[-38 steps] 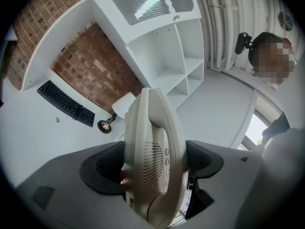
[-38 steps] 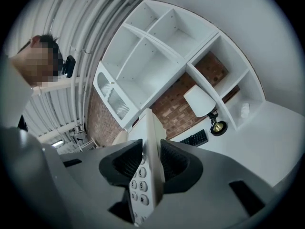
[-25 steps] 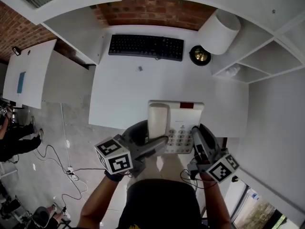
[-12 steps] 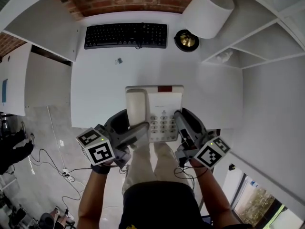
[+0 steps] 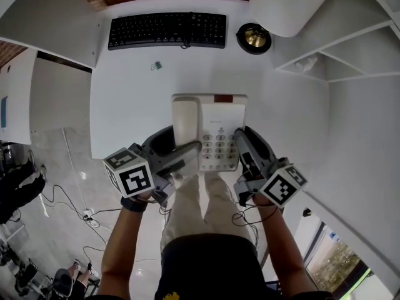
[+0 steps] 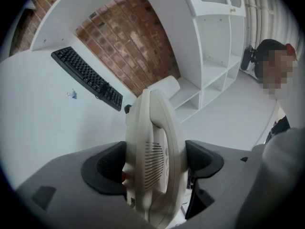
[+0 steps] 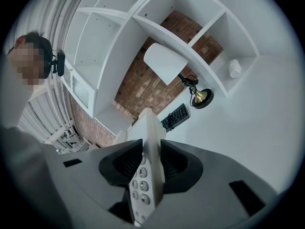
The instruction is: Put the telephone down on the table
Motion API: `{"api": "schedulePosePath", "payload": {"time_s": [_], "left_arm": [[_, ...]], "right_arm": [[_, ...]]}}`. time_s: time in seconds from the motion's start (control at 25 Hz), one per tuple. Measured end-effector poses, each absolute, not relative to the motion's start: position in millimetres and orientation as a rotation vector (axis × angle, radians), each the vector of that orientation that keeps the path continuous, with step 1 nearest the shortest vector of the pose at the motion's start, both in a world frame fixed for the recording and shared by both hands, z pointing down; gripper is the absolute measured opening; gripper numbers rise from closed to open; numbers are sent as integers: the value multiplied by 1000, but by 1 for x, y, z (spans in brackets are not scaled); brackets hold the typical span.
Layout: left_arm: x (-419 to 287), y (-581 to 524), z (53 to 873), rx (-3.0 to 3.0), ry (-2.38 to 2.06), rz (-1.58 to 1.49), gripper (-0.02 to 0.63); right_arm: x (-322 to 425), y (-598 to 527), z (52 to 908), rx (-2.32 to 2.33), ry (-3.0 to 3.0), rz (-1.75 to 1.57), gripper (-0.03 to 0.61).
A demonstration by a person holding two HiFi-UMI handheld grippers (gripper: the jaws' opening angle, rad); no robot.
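phone: over near edge of desk, looks not yet set down
left tool: clamped on handset side
right tool: clamped on keypad side
to do: lower onto desk, release both tools

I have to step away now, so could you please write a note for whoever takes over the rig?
The left gripper is shut on the telephone at its handset; the right gripper is shut on it at the keypad side.
The telephone hangs over the near edge of the table, in front of the keyboard.
Done: carried to the table; contact with it cannot be told.
Left: set it down fully, open both grippers.
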State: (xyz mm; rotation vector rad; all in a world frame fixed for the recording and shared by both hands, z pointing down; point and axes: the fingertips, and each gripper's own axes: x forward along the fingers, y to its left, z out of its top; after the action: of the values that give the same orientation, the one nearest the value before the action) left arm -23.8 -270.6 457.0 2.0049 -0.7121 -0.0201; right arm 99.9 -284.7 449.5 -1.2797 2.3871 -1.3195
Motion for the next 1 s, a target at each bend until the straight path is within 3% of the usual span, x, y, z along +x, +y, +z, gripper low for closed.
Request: {"api": "schedulePosePath", "payload": {"time_s": [1.0], "left_arm": [[-20,-277,545,1916,-704,31,402]], "right_arm": [[104,-292,540,-1306,2345,-1437,112]]}}
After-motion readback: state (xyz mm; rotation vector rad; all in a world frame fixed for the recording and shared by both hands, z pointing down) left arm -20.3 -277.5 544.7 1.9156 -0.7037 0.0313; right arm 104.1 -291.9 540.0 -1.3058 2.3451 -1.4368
